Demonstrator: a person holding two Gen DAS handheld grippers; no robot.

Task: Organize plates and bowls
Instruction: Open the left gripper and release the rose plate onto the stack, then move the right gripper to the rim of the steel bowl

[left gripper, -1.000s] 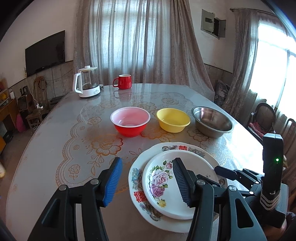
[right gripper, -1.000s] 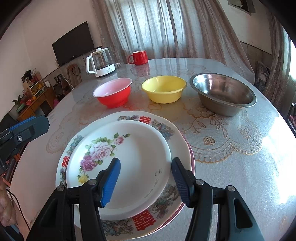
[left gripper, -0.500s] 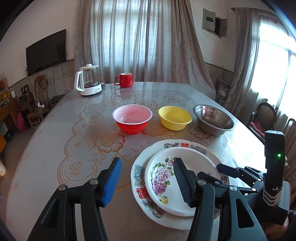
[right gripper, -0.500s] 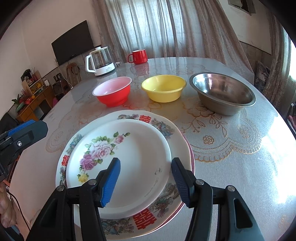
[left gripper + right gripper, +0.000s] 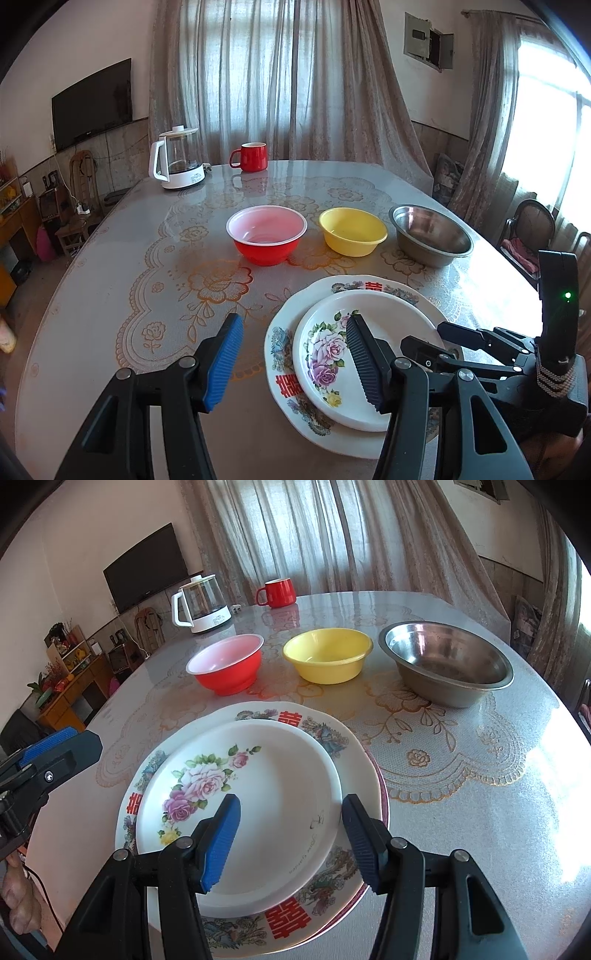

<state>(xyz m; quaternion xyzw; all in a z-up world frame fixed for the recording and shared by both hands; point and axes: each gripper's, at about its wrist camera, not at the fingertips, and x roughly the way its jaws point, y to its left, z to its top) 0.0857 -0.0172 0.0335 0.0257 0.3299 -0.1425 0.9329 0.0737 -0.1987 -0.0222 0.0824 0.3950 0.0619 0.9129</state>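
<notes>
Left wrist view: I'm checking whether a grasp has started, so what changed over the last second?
The left gripper pulled back and rose slightly, so the bowls and stacked plates sit a little farther off. Nothing was taken hold of or let go. Both grippers stay open, the right gripper hovers unchanged, and the dishes haven't moved.

The left gripper (image 5: 293,356) has its jaws wide apart, holding nothing. The right gripper (image 5: 291,834) has its jaws wide apart too, also holding nothing. They sit side by side, both pointing forward.
</notes>
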